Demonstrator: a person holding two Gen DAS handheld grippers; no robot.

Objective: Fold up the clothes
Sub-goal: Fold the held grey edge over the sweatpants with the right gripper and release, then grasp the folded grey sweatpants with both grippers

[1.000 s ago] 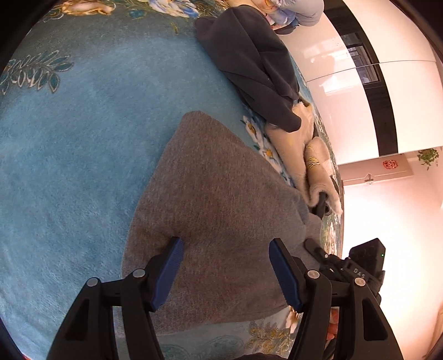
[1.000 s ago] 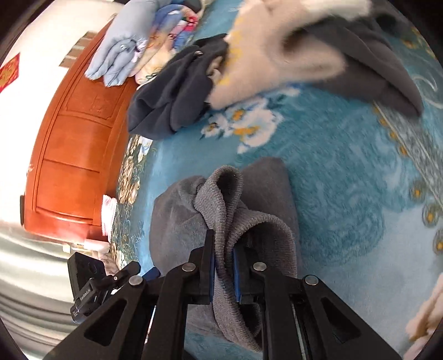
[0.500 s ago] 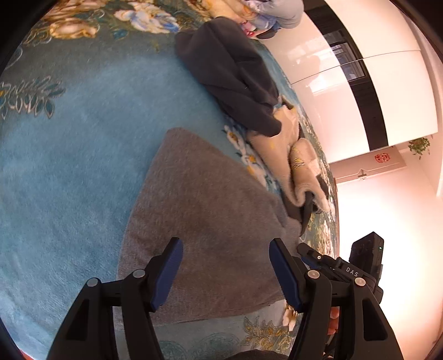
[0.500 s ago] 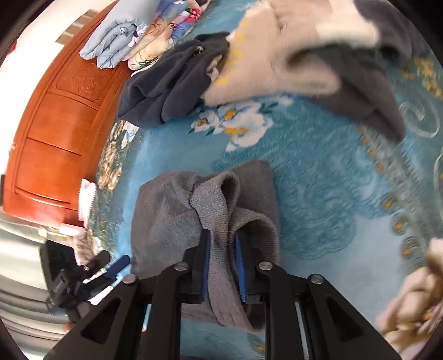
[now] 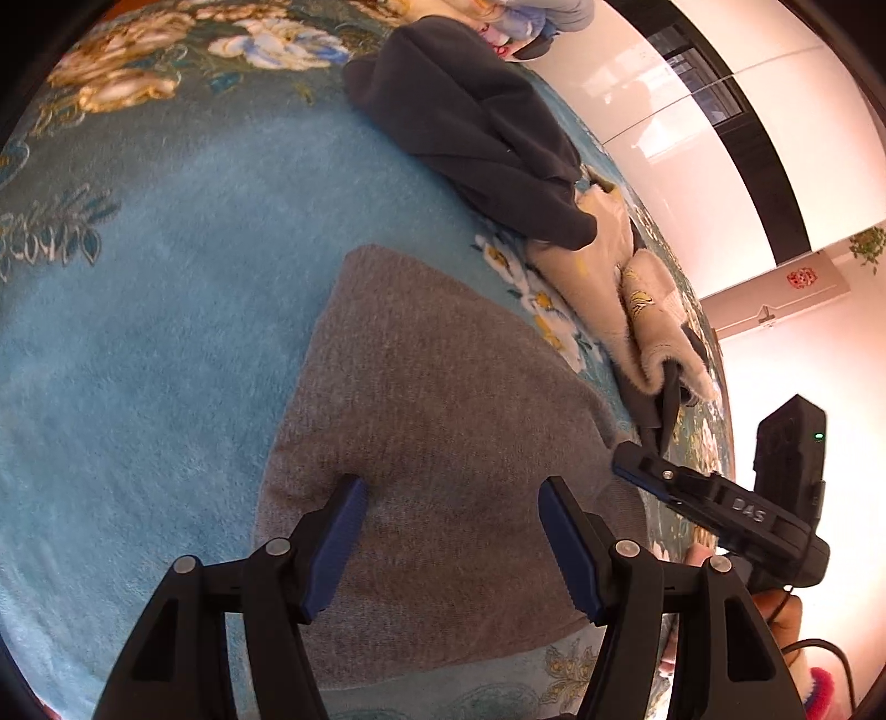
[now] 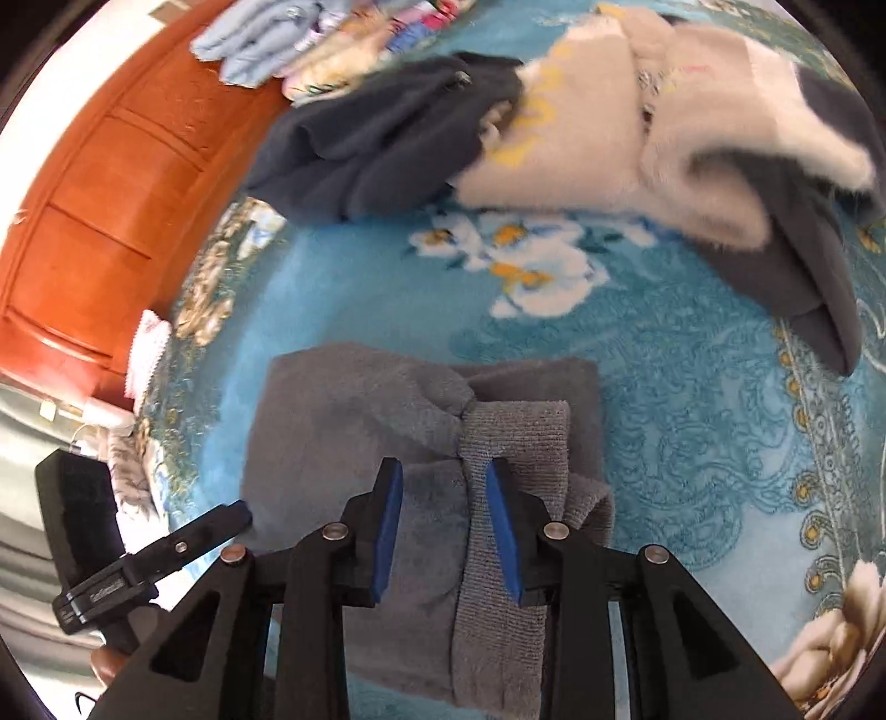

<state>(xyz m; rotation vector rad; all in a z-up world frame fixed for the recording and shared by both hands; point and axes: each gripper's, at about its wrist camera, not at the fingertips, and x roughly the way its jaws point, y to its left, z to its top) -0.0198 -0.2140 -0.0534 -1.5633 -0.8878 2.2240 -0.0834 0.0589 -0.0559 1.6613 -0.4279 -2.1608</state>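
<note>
Right gripper point(image 6: 446, 501) was clamped on the grey sweater's ribbed cuff a second ago; now its fingers are parted and the cuff point(image 6: 515, 443) is released, lying flat between the blue pads point(image 6: 387, 520), nothing gripped. Left gripper point(image 5: 451, 531) is unchanged: spread wide, nothing held, hovering over the same garment.

Left wrist view, left to right:
- Blue floral blanket point(image 5: 138, 332) is seen as the work surface, with a flower border at the top left.
- Grey sweater point(image 5: 432, 421) is laid flat on the blanket, mid-frame, directly under the open left fingers; whether the pads touch the knit cannot be told.
- Dark grey garment point(image 5: 476, 122) is heaped beyond it, top centre, with a cream fleece garment point(image 5: 609, 277) rolled against its right end.
- Right gripper is seen at the far right edge of the sweater, with a hand point(image 5: 781, 615) behind it.

Right wrist view, left to right:
- Orange wooden headboard point(image 6: 99, 183) is seen at the left, with the left gripper point(image 6: 166, 548) low beside the sweater's left edge.
- Grey sweater point(image 6: 343, 421) is bunched into folds, centre-bottom, with the ribbed sleeve laid over it.
- Stack of pale blue and patterned clothes point(image 6: 310, 44) is seen at the top, against the headboard.
- Dark and cream garments point(image 6: 637, 122) are piled across the top right, well apart from the sweater.

No containers are in view; all clothes rest straight on the blanket.
</note>
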